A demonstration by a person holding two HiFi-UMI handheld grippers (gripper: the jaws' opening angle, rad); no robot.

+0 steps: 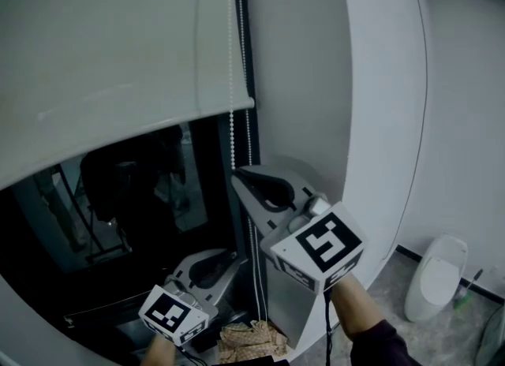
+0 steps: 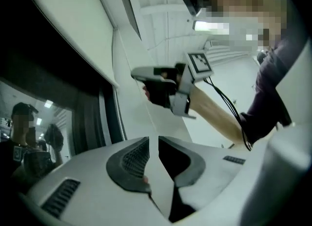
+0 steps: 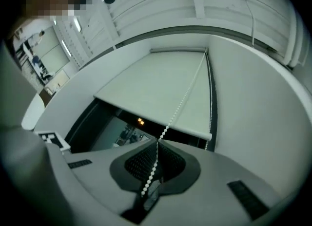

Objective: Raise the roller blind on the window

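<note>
Roller blind (image 1: 118,41) partly down over dark window (image 1: 134,191); its long axis and bottom rail (image 1: 158,132) run left-right, fabric hanging downward. Bead chain (image 1: 232,80) hangs vertically along the blind's right edge. Right tool (image 1: 239,175) clenched on the bead chain, beads running between its pads (image 3: 146,164). Left tool (image 1: 229,260) lower and nearer, jaws slightly parted, gripping nothing. White wall (image 1: 300,80) right of window; grey floor (image 1: 387,293) far right.
</note>
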